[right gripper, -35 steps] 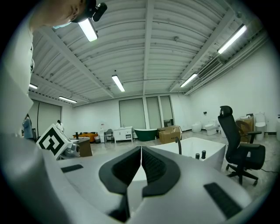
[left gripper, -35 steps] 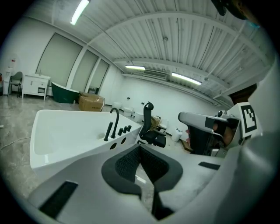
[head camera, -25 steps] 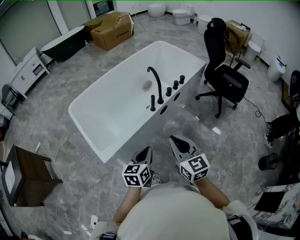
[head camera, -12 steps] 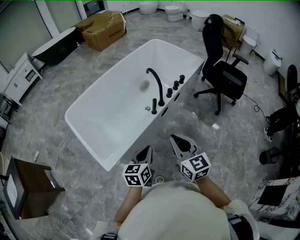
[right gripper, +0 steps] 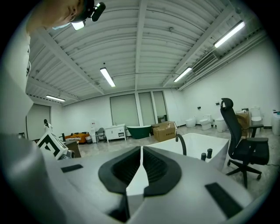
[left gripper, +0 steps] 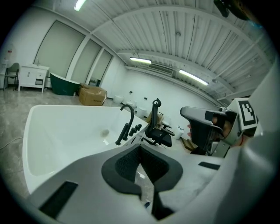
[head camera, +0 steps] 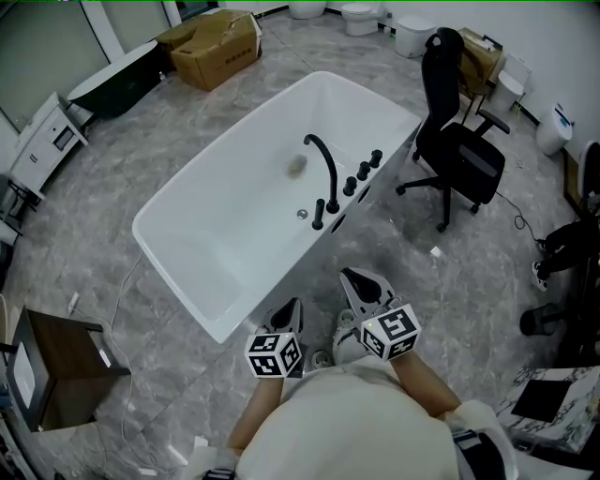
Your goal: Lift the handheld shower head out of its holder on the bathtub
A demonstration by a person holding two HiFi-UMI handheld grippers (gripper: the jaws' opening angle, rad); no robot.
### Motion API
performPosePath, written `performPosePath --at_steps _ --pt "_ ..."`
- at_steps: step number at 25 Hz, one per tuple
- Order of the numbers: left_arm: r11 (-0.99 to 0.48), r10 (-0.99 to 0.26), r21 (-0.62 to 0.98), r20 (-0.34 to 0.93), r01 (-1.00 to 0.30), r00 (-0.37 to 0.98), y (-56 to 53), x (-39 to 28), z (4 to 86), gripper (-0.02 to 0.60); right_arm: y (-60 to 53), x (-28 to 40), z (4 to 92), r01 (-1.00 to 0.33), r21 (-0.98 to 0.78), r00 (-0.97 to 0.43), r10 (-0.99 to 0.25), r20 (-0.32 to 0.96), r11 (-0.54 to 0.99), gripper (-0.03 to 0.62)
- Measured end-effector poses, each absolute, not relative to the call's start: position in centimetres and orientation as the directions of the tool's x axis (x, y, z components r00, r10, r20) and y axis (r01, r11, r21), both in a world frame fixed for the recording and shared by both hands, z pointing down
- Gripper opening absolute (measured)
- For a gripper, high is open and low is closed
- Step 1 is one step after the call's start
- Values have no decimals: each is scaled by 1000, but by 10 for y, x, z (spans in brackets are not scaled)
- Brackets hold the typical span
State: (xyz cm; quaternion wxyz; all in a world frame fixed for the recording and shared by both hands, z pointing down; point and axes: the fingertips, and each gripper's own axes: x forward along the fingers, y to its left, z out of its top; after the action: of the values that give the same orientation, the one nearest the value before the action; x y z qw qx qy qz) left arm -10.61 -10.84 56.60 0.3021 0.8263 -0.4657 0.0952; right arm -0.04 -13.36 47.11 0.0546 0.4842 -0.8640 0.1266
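Note:
A white bathtub [head camera: 225, 216] stands on the grey floor ahead of me. On its near right rim are a black arched faucet [head camera: 325, 171], a slim black handheld shower head [head camera: 319, 214] upright in its holder, and three black knobs [head camera: 363, 172]. My left gripper [head camera: 291, 311] and right gripper [head camera: 360, 284] hover side by side short of the tub, both shut and empty, well apart from the shower head. In the left gripper view the shower head [left gripper: 121, 134] stands beyond the shut left gripper [left gripper: 140, 147]. The right gripper [right gripper: 142, 148] points past the faucet [right gripper: 180, 143].
A black office chair [head camera: 459, 155] stands right of the tub. A cardboard box [head camera: 214, 42], a dark green tub [head camera: 117, 75] and a white cabinet [head camera: 37, 141] lie at the back left, toilets [head camera: 361, 14] at the back. A brown side table [head camera: 56, 366] is near left.
Both grippers have drifted a little forward and down toward the tub, staying shut. The tub and faucet have shifted slightly right in the head view.

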Motion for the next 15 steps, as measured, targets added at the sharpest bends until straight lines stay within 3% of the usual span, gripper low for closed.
performPosePath --at_steps 15 --pt "-382 -715 366 464 -848 523 -203 -86 570 20 -242 17 507 -825 -161 -565 -776 280 542 21"
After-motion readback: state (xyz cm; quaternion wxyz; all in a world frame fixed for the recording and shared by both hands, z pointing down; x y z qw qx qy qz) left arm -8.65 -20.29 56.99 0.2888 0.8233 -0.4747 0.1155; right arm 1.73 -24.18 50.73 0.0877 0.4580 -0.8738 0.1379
